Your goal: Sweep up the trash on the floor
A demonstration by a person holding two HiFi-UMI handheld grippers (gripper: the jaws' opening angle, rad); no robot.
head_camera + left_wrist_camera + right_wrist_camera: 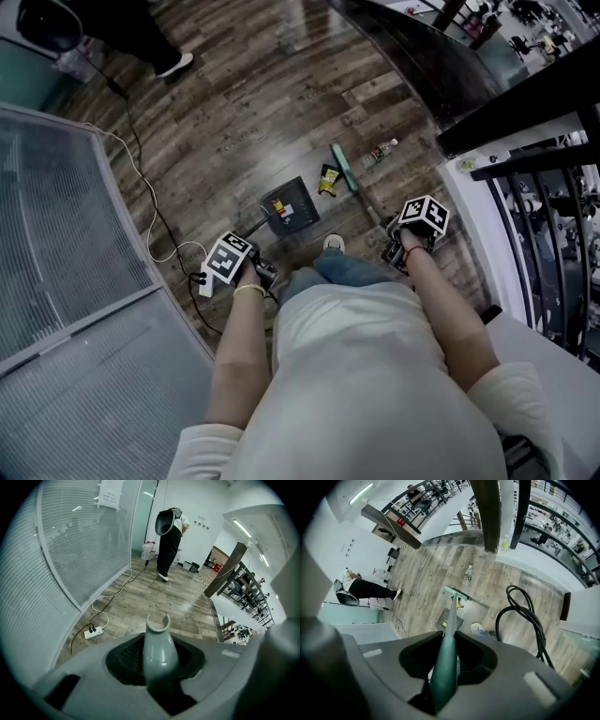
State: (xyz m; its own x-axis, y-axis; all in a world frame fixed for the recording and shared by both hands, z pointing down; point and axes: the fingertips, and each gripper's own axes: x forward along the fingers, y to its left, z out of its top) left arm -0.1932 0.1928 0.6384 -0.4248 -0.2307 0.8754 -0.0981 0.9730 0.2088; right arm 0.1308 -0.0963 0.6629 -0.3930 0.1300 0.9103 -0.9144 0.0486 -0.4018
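What the left gripper (159,685) held: smooth grey plastic dustpan handle (159,649) with U-shaped tip, jaws clamped on it.
Right gripper (444,686): jaws closed round the glossy green broom handle (445,665).
Dustpan (290,207): dark, square, flat on the floor ahead.
Trash: yellow wrapper (328,179) touching the green broom head (344,169); plastic bottle (380,152) just beyond.
Around: white power strip (93,631), looped black hose (520,616), a standing person (168,541).
Floor (244,112): grey-brown wood planks, beside a ribbed glass partition (66,234).
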